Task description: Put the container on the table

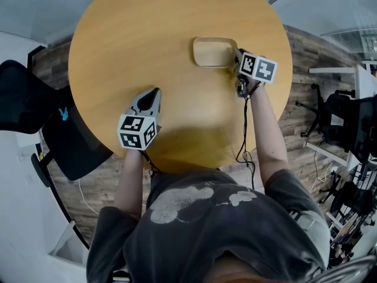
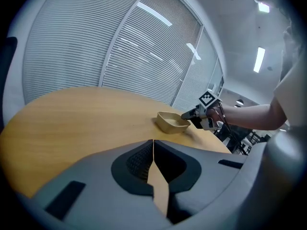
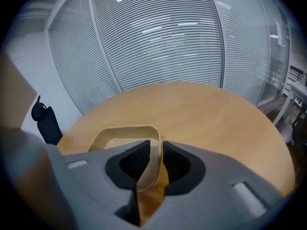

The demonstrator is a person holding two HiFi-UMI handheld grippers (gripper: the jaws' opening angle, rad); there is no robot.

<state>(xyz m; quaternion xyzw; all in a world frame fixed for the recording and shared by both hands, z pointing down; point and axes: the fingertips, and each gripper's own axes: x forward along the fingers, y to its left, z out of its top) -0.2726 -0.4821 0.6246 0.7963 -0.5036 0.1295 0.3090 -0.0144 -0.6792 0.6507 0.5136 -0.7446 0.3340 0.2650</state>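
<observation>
- I am looking at an office with a wall of slatted blinds [image 3: 158, 37] behind glass, a wood-plank floor [image 1: 300, 99] and a black chair [image 1: 35, 99] beside a round wooden desk [image 1: 147, 34].
- The container [image 1: 215, 52], a shallow tan tray with rounded corners, sits upright on the desk, on its far right part as the head view shows it.
- The right claw [image 1: 238, 58] is at the container's right-hand end, pointing down at a slant toward it.
- In the right gripper view, the container's [image 3: 120, 133] near wall runs up between the two jaws of the right claw [image 3: 156, 145]. The jaws stand a little apart on either side of that wall, one inside the tray and one outside. I see no firm pinch on it.
- From the left gripper view, the container [image 2: 171, 122] rests flat on the desk top with the right claw [image 2: 184, 115] at its rim.
- The left claw [image 1: 154, 91] hovers over the near middle of the desk, well apart from the container.
- Its jaws are closed, tip against tip, with nothing between them [image 2: 153, 143].
</observation>
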